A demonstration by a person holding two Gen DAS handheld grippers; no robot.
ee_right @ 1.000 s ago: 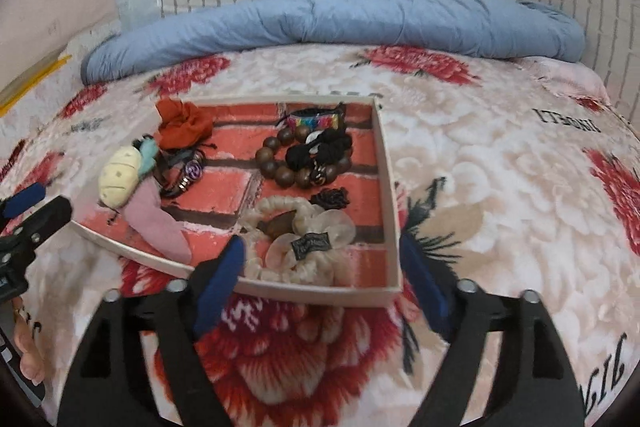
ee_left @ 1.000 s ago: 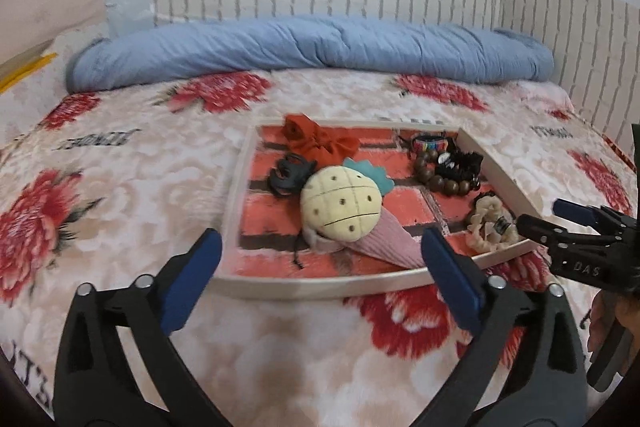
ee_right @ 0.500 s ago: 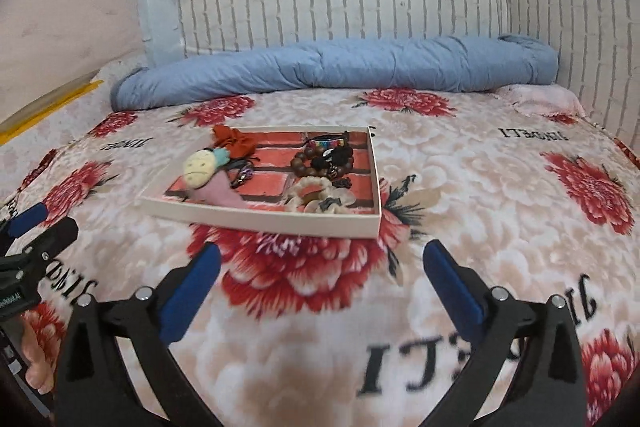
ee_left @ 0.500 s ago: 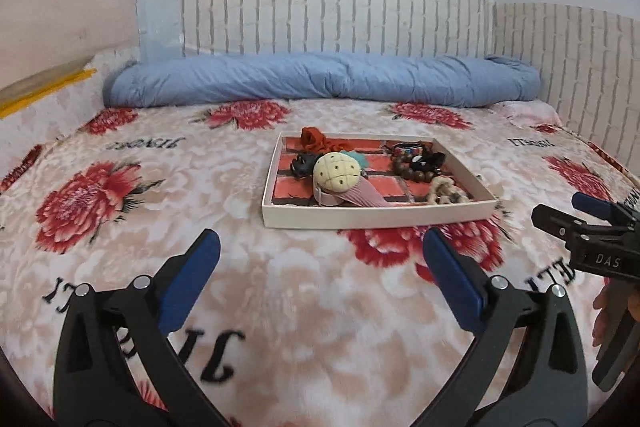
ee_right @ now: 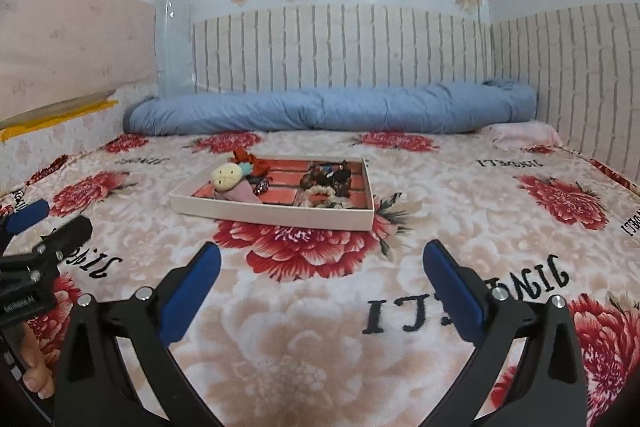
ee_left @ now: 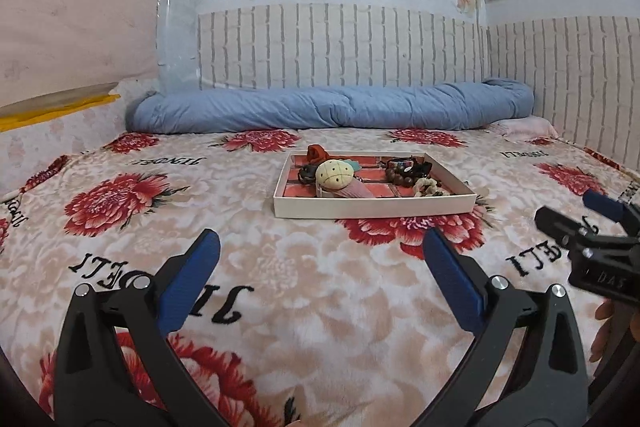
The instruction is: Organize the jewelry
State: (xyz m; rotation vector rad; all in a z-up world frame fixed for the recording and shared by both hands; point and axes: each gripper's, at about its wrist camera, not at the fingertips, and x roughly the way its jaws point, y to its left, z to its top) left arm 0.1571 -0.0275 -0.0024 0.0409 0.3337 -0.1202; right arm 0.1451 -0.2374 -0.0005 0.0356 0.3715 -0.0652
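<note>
Ahead of us, open floral blanket (ee_left: 320,291) lies between our left gripper (ee_left: 320,247) and the shallow white cardboard tray (ee_left: 372,209). Our right gripper (ee_left: 576,211) hangs just to the right. Beyond the tray, a rolled blue quilt (ee_right: 328,109) bars the wall.

— Where does the left wrist view look from?

— From behind the left gripper (ee_left: 320,255), low over the floral blanket (ee_left: 120,195), facing the brick-pattern wall. The tray (ee_left: 374,207) lies well ahead of the jaws, just right of centre between them.

— And the right?

— Same low stance behind the right gripper (ee_right: 322,263), same facing; there the tray (ee_right: 272,214) sits ahead and left of the jaws' midline, turned slightly.

— What do they share?

— Tray, blanket, the blue rolled quilt (ee_left: 332,109) beyond. Each catches the other gripper at its edge — blurred, probably level with it.
</note>
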